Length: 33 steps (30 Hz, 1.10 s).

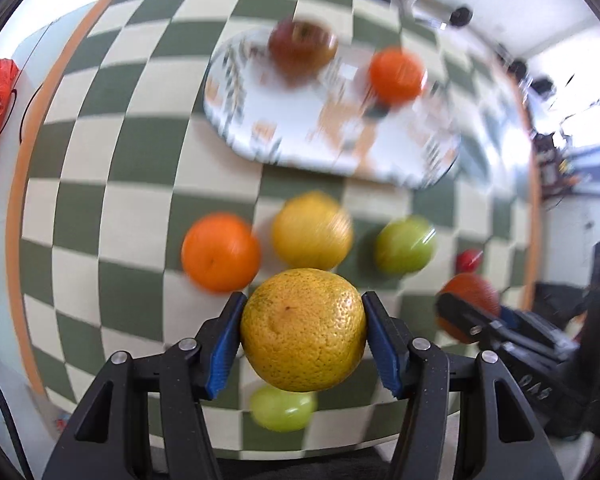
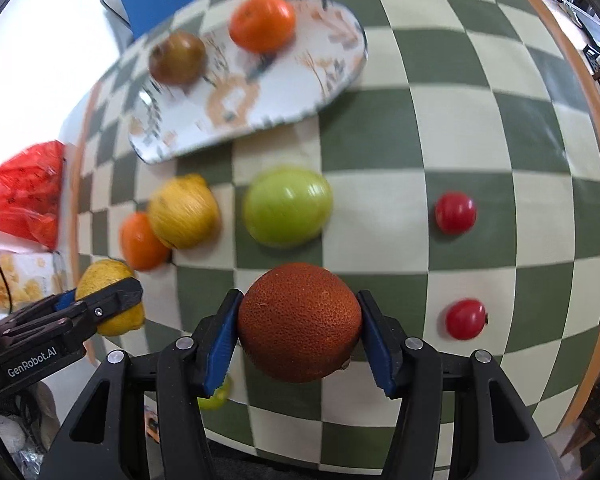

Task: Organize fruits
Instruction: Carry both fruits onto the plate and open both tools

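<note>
Jaws of both grippers clamp fruit, lifted off the checked cloth.
Your left gripper (image 1: 303, 336) grips a round yellow pebbly-skinned citrus (image 1: 303, 330) at its widest pt; right gripper (image 2: 298, 336) grips a dark orange-red rough-skinned citrus (image 2: 299, 322) likewise. Both look firm, fairly heavy, w/ grippy peel; patterned oval tray (image 2: 292, 92) lies far side.

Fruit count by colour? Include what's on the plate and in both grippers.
Bright orange fruit: 2
Dark orange fruit: 1
Yellow fruit: 2
Green fruit: 2
Small red fruit: 2
Brownish fruit: 1
Total: 10
</note>
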Each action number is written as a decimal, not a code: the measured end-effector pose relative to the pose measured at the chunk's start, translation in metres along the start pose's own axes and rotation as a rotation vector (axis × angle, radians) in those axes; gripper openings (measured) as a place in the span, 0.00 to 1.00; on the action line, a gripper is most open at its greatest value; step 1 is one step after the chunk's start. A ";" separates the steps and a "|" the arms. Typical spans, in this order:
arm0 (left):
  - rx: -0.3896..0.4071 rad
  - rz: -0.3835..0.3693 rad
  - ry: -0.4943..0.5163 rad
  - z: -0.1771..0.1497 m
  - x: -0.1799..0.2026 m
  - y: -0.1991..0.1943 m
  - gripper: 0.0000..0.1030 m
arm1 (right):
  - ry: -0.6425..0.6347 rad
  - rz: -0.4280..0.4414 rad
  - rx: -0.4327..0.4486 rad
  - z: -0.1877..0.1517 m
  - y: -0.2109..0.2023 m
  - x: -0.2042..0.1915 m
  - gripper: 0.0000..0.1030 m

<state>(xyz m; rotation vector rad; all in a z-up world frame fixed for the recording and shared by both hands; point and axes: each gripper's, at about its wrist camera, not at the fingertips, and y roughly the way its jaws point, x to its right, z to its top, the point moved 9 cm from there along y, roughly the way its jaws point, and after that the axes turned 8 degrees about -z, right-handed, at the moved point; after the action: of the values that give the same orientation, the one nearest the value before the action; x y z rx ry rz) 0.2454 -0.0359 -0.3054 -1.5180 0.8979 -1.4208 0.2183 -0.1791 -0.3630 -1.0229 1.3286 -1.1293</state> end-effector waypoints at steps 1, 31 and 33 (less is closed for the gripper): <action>0.010 -0.026 -0.016 0.014 0.002 -0.007 0.54 | 0.002 0.018 0.019 0.010 -0.010 -0.004 0.58; -0.113 0.048 -0.162 0.153 -0.077 0.054 0.86 | -0.121 0.064 -0.044 0.163 0.062 -0.093 0.82; -0.092 0.076 -0.134 0.152 -0.075 0.049 0.86 | -0.123 0.028 -0.033 0.160 0.056 -0.086 0.88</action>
<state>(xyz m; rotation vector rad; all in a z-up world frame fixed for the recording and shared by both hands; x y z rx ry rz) 0.3918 0.0303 -0.3787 -1.6096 0.9393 -1.2225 0.3853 -0.0958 -0.4000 -1.0772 1.2628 -1.0104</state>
